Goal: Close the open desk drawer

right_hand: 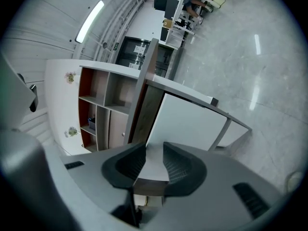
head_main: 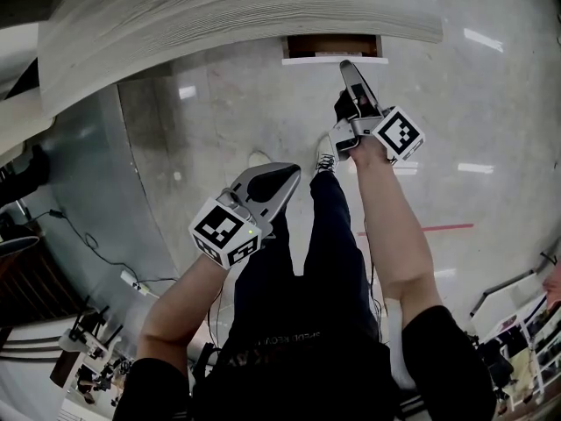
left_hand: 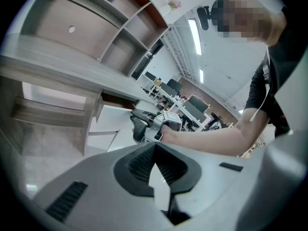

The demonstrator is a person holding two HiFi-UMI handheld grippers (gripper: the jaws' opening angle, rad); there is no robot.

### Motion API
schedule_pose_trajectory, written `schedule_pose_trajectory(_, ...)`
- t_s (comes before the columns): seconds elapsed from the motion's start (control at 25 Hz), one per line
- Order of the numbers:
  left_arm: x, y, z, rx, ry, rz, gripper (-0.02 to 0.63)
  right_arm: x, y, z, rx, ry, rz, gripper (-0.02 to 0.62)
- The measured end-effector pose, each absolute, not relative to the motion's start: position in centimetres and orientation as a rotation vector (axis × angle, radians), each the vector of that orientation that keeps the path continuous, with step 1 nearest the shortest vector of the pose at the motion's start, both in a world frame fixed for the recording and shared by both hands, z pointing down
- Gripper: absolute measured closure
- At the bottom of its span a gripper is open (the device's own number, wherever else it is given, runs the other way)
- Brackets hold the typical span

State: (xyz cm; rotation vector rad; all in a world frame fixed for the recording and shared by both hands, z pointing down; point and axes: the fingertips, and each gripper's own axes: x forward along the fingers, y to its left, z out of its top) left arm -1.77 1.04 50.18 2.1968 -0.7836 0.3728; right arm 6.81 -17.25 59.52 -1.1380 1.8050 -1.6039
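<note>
The drawer (head_main: 334, 60) is standing partly pulled out from under the wood-grain desk (head_main: 219, 16), showing a white front and a brown inside. The right gripper (head_main: 351, 70) is pointing at that front with its jaws spread wide. The white panel is filling the gap between them, though whether a pad is touching it is unclear. The left gripper (head_main: 282, 178) is hanging well back over the person's leg (head_main: 329, 226), jaws slightly parted on nothing. An open shelf unit (right_hand: 103, 109) is standing beyond the desk.
</note>
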Motion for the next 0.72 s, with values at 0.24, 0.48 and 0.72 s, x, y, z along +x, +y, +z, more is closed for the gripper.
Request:
schedule_pose_trajectory(0.24,-2.1,0.8,50.1,2.197,-0.801,0.366,0.598,6.7,-18.9,59.1,-1.128,1.814,-1.580,0.471)
schedule_pose_trajectory(0.48,-2.9,-0.3,50.6,2.192,-0.825,0.353,0.598,6.1,-21.5,59.8,-1.159,1.873,-1.558,0.471)
schedule_pose_trajectory(0.72,-3.1,-0.9,50.7,2.189,-0.838,0.344,0.598,5.9,-22.6,59.8,-1.167,1.919,-1.531,0.469)
